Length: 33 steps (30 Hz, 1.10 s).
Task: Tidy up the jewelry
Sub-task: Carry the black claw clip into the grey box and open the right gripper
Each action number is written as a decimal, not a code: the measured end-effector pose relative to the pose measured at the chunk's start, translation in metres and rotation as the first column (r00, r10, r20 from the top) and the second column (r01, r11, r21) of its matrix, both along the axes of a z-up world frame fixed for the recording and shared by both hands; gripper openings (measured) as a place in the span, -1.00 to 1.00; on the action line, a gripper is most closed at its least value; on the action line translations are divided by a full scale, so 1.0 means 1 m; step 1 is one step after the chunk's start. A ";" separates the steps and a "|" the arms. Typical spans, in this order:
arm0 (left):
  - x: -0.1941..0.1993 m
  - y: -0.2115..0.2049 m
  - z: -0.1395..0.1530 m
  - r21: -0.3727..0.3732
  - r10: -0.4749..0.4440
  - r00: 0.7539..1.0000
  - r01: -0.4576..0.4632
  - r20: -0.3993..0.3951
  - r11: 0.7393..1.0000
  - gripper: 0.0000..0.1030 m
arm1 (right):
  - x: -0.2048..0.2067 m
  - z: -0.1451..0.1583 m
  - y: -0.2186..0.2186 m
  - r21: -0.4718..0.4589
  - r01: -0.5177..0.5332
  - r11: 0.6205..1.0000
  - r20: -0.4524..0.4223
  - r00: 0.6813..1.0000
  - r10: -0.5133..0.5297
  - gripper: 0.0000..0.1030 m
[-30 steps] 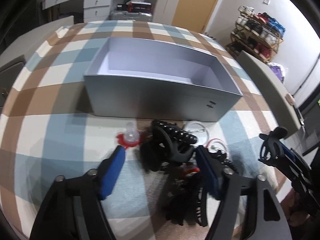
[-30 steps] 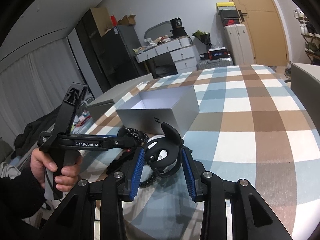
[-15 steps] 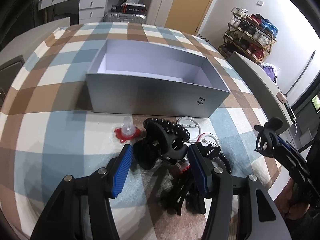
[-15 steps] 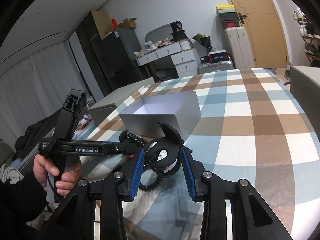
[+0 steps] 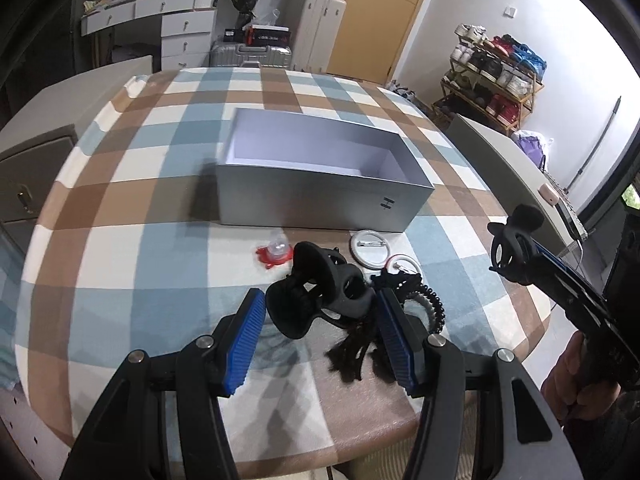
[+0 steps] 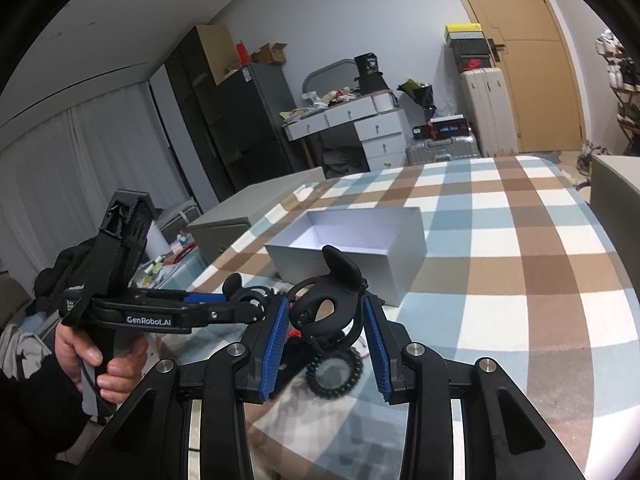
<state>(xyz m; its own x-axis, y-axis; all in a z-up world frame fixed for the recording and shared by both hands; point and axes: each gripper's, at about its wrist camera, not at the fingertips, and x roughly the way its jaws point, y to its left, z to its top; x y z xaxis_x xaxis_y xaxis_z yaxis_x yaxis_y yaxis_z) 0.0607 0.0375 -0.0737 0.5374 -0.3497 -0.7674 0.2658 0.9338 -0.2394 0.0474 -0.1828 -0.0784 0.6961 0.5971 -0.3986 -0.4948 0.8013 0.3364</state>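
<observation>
In the lower middle of the left wrist view, the left gripper (image 5: 318, 326) has its blue pads pressed on a black claw clip (image 5: 316, 292), its jaws having just been closing. Only this view shows the red ornament (image 5: 273, 253), the white round badge (image 5: 372, 249) and the black spiral hair tie (image 5: 424, 300) on the checked bench (image 5: 120, 240), lying between the clip and the grey open box (image 5: 320, 176). At the right edge, the right gripper (image 5: 516, 248) carries another clip. The right wrist view shows that grip closely: the right gripper (image 6: 324, 334) is clamped on a second black claw clip (image 6: 328, 300), which hides part of the box (image 6: 360, 240). At left, a hand (image 6: 100, 360) holds the left gripper's handle.
</observation>
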 end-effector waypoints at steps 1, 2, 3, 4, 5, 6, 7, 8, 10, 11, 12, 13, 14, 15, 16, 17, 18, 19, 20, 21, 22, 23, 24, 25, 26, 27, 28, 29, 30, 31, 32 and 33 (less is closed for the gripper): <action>0.000 0.001 0.000 0.002 0.004 1.000 -0.004 -0.004 1.000 0.01 | 0.001 0.000 0.001 0.003 -0.002 1.000 -0.003 1.000 0.002 -0.28; 0.000 0.003 -0.001 -0.005 0.005 1.000 -0.005 -0.008 1.000 0.01 | 0.003 0.001 0.003 0.009 -0.008 1.000 -0.007 1.000 0.008 -0.28; 0.000 0.005 -0.001 -0.010 0.009 1.000 -0.009 -0.004 1.000 0.01 | 0.005 0.002 0.005 0.012 -0.012 1.000 -0.009 1.000 0.012 -0.28; -0.003 0.006 0.001 -0.012 0.010 1.000 -0.010 0.003 1.000 0.01 | 0.006 0.003 0.007 0.012 -0.015 1.000 -0.007 1.000 0.016 -0.28; -0.004 0.007 0.004 -0.015 0.011 1.000 -0.010 0.008 1.000 0.01 | 0.008 0.004 0.010 0.010 -0.021 1.000 -0.004 1.000 0.021 -0.28; -0.003 0.009 0.006 -0.030 0.010 1.000 -0.009 0.018 1.000 0.01 | 0.011 0.006 0.013 0.010 -0.027 1.000 0.000 1.000 0.027 -0.28; -0.004 0.009 0.009 -0.040 0.011 1.000 -0.010 0.026 0.999 0.01 | 0.013 0.006 0.014 0.012 -0.031 0.999 0.002 1.000 0.031 -0.28; -0.003 0.010 0.012 -0.046 0.014 0.999 -0.012 0.037 0.999 0.01 | 0.016 0.007 0.016 0.015 -0.036 0.999 0.002 0.999 0.036 -0.28; 0.001 0.010 0.019 -0.046 0.013 0.998 -0.010 0.059 0.999 0.01 | 0.024 0.010 0.020 0.020 -0.044 0.999 0.003 0.999 0.044 -0.28; 0.005 0.010 0.022 -0.045 0.012 0.997 -0.009 0.070 0.999 0.01 | 0.028 0.013 0.021 0.023 -0.048 0.999 0.004 0.999 0.048 -0.28; 0.011 0.009 0.025 -0.045 0.011 0.997 -0.007 0.082 0.999 0.01 | 0.033 0.015 0.023 0.029 -0.052 0.998 0.004 0.999 0.051 -0.28; 0.016 0.009 0.027 -0.049 0.010 0.996 -0.006 0.086 0.999 0.01 | 0.037 0.017 0.024 0.033 -0.055 0.998 0.003 0.998 0.055 -0.28; 0.023 0.009 0.030 -0.053 0.008 0.996 -0.003 0.091 0.999 0.01 | 0.042 0.019 0.025 0.035 -0.060 0.998 -0.001 0.998 0.060 -0.28; 0.028 0.008 0.032 -0.054 0.006 0.995 -0.001 0.095 0.999 0.01 | 0.049 0.022 0.027 0.031 -0.062 0.998 -0.002 0.998 0.062 -0.28; 0.035 0.007 0.034 -0.056 0.004 0.995 0.001 0.103 0.998 0.01 | 0.053 0.024 0.028 0.029 -0.064 0.998 0.000 0.998 0.064 -0.28; 0.042 0.006 0.036 -0.054 0.001 0.994 0.005 0.111 0.999 0.01 | 0.058 0.026 0.029 0.029 -0.066 0.997 0.003 0.998 0.066 -0.28; 0.049 0.004 0.038 -0.058 -0.002 0.993 0.009 0.118 0.998 0.01 | 0.064 0.029 0.030 0.034 -0.067 0.997 0.005 0.998 0.067 -0.28; 0.052 0.003 0.039 -0.062 -0.007 0.992 0.015 0.124 0.998 0.01 | 0.069 0.031 0.030 0.040 -0.069 0.997 0.003 0.998 0.069 -0.28; 0.059 0.000 0.040 -0.060 -0.012 0.992 0.020 0.129 0.998 0.01 | 0.075 0.033 0.030 0.050 -0.074 0.996 0.000 0.997 0.074 -0.28; 0.063 -0.001 0.040 -0.058 -0.015 0.991 0.023 0.131 0.998 0.01 | 0.079 0.035 0.030 0.051 -0.075 0.996 0.001 0.997 0.075 -0.28; 0.070 -0.003 0.039 -0.059 -0.020 0.991 0.028 0.131 0.998 0.01 | 0.084 0.037 0.031 0.043 -0.073 0.996 0.005 0.997 0.073 -0.28; 0.076 -0.005 0.038 -0.064 -0.025 0.991 0.033 0.130 0.997 0.01 | 0.089 0.038 0.032 0.031 -0.070 0.997 0.005 0.998 0.070 -0.28; 0.082 -0.006 0.037 -0.065 -0.027 0.991 0.035 0.127 0.997 0.01 | 0.093 0.038 0.032 0.022 -0.069 0.997 0.001 0.998 0.069 -0.28; 0.085 -0.007 0.037 -0.063 -0.030 0.992 0.038 0.126 0.997 0.01 | 0.099 0.037 0.034 0.013 -0.067 0.998 -0.008 0.998 0.067 -0.28; 0.090 -0.009 0.035 -0.062 -0.035 0.992 0.042 0.121 0.997 0.01 | 0.105 0.035 0.035 0.004 -0.064 0.998 -0.020 0.998 0.064 -0.28; 0.093 -0.010 0.035 -0.066 -0.040 0.993 0.047 0.115 0.997 0.01 | 0.110 0.033 0.035 -0.006 -0.061 0.998 -0.029 0.998 0.060 -0.28; 0.097 -0.012 0.033 -0.070 -0.047 0.993 0.055 0.108 0.996 0.01 | 0.115 0.031 0.036 -0.018 -0.054 0.998 -0.040 0.998 0.054 -0.28; 0.101 -0.013 0.031 -0.072 -0.053 0.994 0.060 0.100 0.996 0.01 | 0.119 0.028 0.037 -0.023 -0.054 0.998 -0.049 0.997 0.053 -0.28; 0.104 -0.014 0.029 -0.068 -0.058 0.994 0.065 0.093 0.996 0.01 | 0.123 0.025 0.038 -0.025 -0.054 0.998 -0.061 0.997 0.052 -0.28; 0.105 -0.015 0.029 -0.067 -0.062 0.994 0.068 0.089 0.995 0.01 | 0.127 0.022 0.038 -0.027 -0.052 0.998 -0.074 0.996 0.050 -0.28; 0.108 -0.015 0.027 -0.068 -0.067 0.994 0.072 0.082 0.995 0.01 | 0.132 0.018 0.039 -0.030 -0.052 0.998 -0.089 0.995 0.049 -0.28; 0.109 -0.016 0.026 -0.071 -0.071 0.995 0.076 0.073 0.995 0.01 | 0.135 0.015 0.039 -0.033 -0.055 0.998 -0.100 0.994 0.051 -0.28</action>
<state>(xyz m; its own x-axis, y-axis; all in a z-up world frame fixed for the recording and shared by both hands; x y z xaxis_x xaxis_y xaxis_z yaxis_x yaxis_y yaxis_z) 0.1697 0.0220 -0.0477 0.5600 -0.4448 -0.6989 0.3521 0.8915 -0.2852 0.1824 -0.1434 -0.0632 0.6197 0.6164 -0.4858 -0.5027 0.7871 0.3574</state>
